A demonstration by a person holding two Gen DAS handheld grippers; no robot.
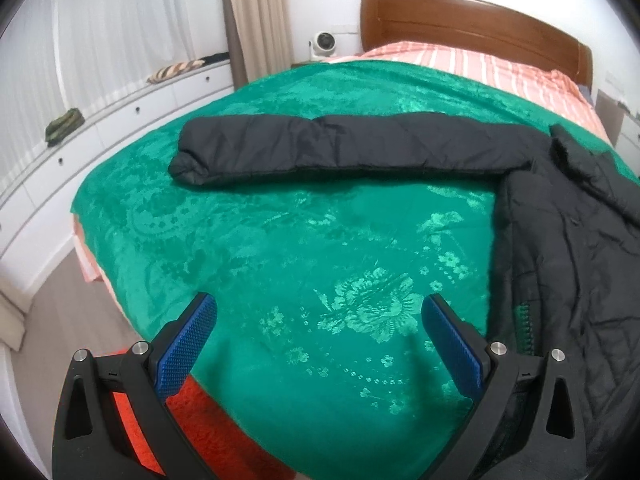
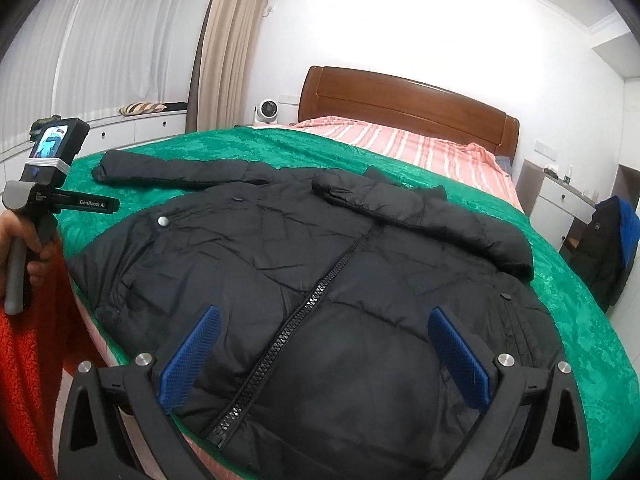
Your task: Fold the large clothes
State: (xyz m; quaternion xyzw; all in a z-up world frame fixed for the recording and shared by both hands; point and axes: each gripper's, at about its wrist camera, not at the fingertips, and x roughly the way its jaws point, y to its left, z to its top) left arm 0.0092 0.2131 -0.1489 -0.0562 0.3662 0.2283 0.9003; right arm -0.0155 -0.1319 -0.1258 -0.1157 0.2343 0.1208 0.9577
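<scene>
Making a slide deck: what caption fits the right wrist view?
Open right gripper above a zipped black puffer jacket spread on a green bedspread.

1. Both views are bright and evenly lit; soft daylight comes through the sheer white curtains (image 2: pixel 100 44) at upper left.
2. The curtains (image 1: pixel 92 36) and the white wall (image 2: pixel 420 32) wash out towards pure white, with little detail left.
3. Shadows are faint and soft: a thin dark line runs under the black jacket sleeve (image 1: pixel 340 148) on the green bedspread (image 1: pixel 280 248).
4. Strong fisheye distortion bows the bedspread (image 2: pixel 580 320) and bends straight edges; black vignette fills the corners.
5. The black jacket (image 2: pixel 320 280) reads very dark, its folds shown only by a weak sheen.
6. Focus is slightly soft everywhere, softest near the frame edges.
</scene>
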